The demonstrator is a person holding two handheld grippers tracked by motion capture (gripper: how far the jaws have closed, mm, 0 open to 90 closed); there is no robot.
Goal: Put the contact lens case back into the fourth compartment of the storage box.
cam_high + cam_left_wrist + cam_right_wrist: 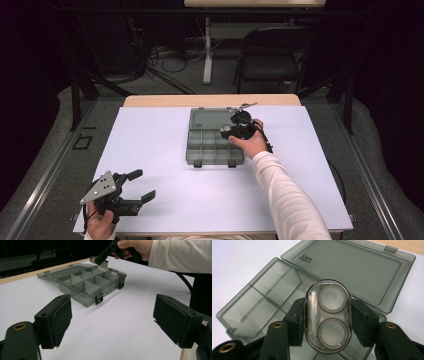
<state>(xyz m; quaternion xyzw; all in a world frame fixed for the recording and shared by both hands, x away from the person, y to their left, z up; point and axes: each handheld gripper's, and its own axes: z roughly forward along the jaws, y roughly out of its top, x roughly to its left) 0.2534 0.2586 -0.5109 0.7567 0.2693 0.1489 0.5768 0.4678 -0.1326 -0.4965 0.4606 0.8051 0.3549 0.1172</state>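
The organizer box lies on the table just past centre, toward one o'clock; its open lid lies flat behind it at twelve o'clock, and its two latches face six o'clock; the right gripper sits over the box's three o'clock edge, and the small oval case is between its jaws, above the compartments; the left gripper sits well apart at seven o'clock, near the table's front edge; a chair stands beyond the table at one o'clock.
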